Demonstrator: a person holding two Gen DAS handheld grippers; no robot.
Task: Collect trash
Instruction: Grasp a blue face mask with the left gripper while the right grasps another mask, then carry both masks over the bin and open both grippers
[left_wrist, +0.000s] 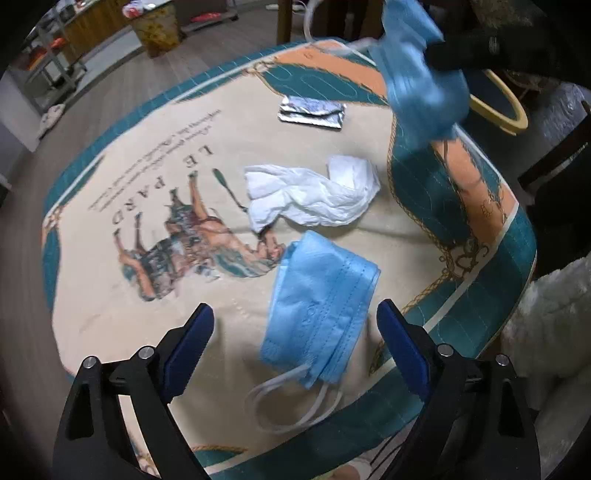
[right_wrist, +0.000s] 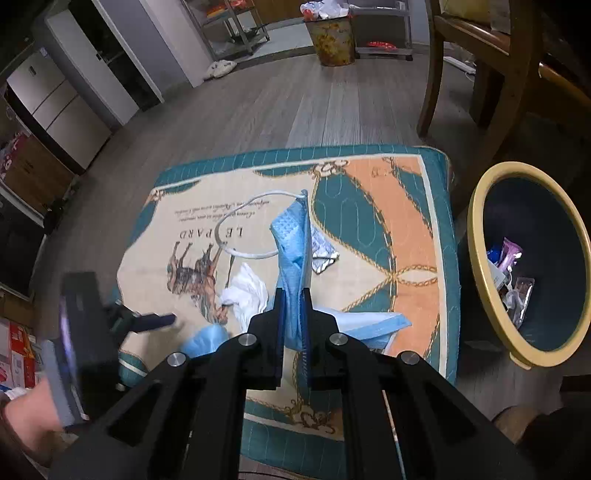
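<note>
Two blue masks in play. Right claw (right_wrist: 293, 317) clamped on first mask (right_wrist: 293, 258), raised over cushion (right_wrist: 369, 221); carry to bin (right_wrist: 476, 236) right of cushion, release above opening. Left claw (left_wrist: 295, 339) wide, straddling second mask (left_wrist: 317, 314) on cushion; lower squarely, pinch fabric, not ear loops.

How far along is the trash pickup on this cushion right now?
Done: a few wrappers already lie in the bin. In hand: the right gripper is shut on one blue mask, lifted off the cushion. Left: a second mask between the open left gripper's jaws, a crumpled tissue and a foil wrapper.
</note>
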